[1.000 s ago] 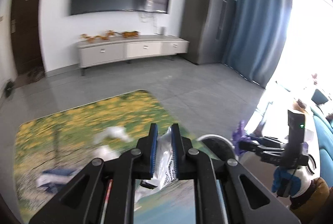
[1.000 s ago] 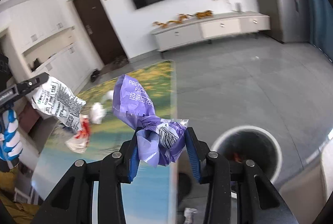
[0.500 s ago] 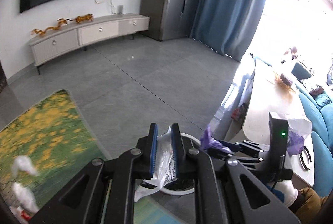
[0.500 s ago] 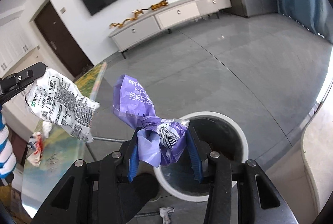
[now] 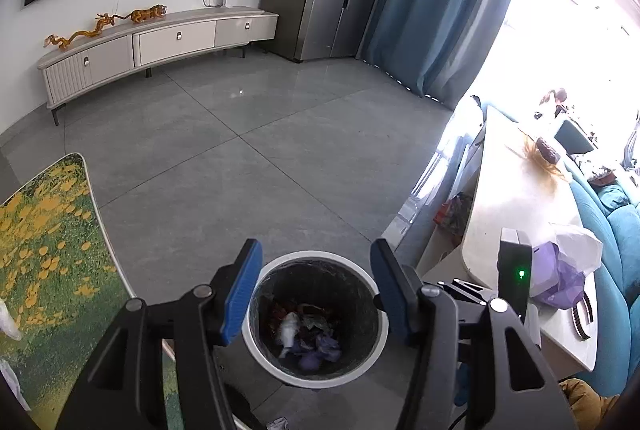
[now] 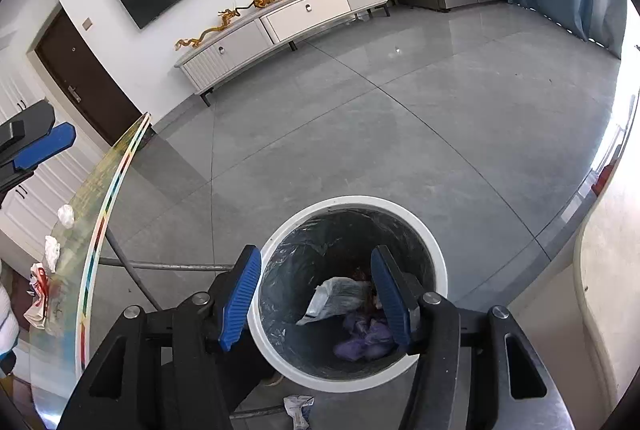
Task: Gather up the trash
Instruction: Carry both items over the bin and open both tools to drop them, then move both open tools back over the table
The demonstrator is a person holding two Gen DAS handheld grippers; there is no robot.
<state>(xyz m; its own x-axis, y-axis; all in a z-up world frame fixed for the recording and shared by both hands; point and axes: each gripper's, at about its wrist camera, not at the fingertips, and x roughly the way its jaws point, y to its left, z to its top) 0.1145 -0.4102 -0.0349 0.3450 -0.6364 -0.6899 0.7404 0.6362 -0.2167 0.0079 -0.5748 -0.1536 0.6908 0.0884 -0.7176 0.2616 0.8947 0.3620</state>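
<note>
Grey tile floor; the bin [image 6: 347, 288] sits at lower centre, holding the white wrapper [image 6: 336, 300] and purple wrapper [image 6: 366, 340]. My left gripper [image 5: 316, 294] and right gripper [image 6: 316, 294] gape wide, empty. I risk clipping the rim and tipping it.

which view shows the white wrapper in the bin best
The right wrist view: the white wrapper lies large and sharp atop the trash in the bin. The left wrist view shows it only as a small blurred scrap.
</note>
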